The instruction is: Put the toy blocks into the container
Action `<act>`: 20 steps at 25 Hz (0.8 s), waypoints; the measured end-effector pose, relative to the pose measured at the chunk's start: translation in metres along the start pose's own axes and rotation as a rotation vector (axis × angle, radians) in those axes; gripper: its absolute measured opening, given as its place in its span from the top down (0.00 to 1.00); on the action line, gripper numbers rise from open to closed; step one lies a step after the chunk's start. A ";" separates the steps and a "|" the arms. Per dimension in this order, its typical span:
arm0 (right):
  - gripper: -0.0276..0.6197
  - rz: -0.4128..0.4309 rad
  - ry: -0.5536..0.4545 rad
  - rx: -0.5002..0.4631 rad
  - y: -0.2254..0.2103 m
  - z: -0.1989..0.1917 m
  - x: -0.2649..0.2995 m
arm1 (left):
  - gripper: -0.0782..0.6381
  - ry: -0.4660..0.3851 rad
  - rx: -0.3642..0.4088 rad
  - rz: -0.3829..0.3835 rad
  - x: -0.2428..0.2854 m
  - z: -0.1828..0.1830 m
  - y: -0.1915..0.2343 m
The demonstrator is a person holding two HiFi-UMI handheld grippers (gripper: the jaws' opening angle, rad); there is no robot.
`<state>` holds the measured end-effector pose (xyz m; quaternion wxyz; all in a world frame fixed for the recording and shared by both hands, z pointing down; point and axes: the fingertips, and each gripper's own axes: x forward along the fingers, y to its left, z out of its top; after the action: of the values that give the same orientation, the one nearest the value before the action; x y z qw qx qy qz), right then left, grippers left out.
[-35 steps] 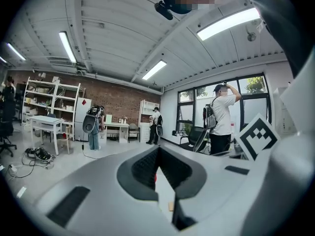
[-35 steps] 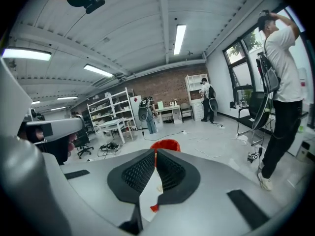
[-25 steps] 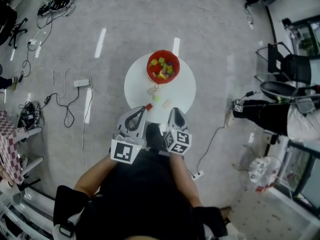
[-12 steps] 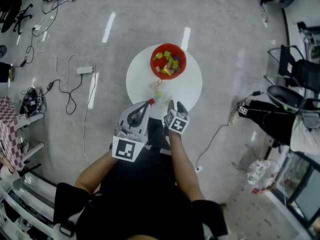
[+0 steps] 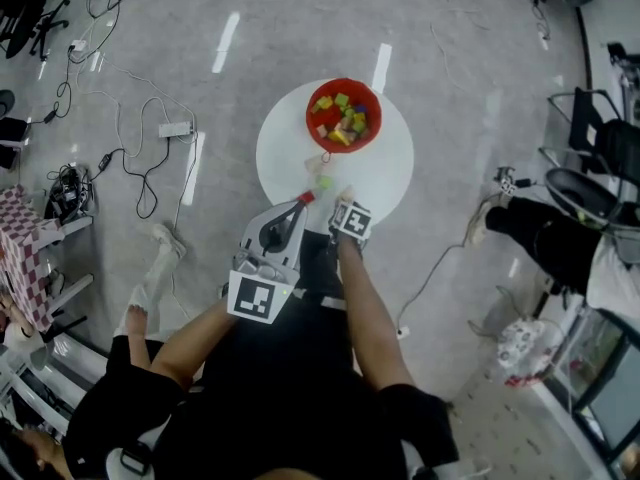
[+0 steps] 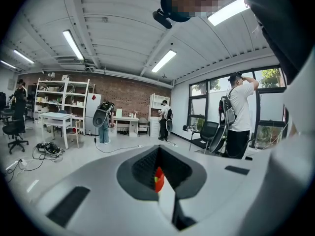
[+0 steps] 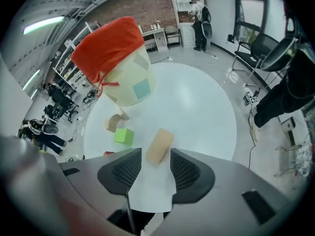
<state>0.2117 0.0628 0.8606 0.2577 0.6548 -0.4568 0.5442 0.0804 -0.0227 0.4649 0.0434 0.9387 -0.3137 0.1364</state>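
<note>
Where the tan block (image 7: 159, 145) lies flat on the white round table (image 7: 197, 107), it sits between the jaw tips of the right gripper (image 7: 156, 157). The jaws are opening, and the pads do not press on the block.

Just beyond it, to its left in the right gripper view, sits a green cube (image 7: 123, 136), and a little further on a pale arch-shaped block (image 7: 115, 122). All three rest loose on the tabletop, near one another but apart.

Past them stands the container (image 7: 115, 58), red at the rim and cream down the side. From the head view it sits on the far part of the table with a heap of mixed-colour blocks (image 5: 340, 123) inside it.

The left gripper (image 6: 158, 181) has its jaws closed on a small red block (image 6: 159, 179), pinched right at the tips. In the head view this gripper hangs over the near edge of the table, just beside the right one, red block pointing toward the loose pieces.

The person's bare forearms (image 5: 365, 308) reach in from below. Around the table is grey floor (image 5: 250, 88), with cables and a power strip (image 5: 172, 129) to the left and black chairs (image 5: 600, 158) to the right.
</note>
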 end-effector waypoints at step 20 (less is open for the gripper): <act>0.74 0.014 0.222 0.037 0.025 -0.041 0.017 | 0.90 0.025 -0.037 0.035 -0.002 -0.009 0.012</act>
<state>0.1698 0.0799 0.8841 0.2906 0.5919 -0.4200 0.6235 0.0698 -0.0297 0.4731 0.0622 0.9304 -0.3318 0.1428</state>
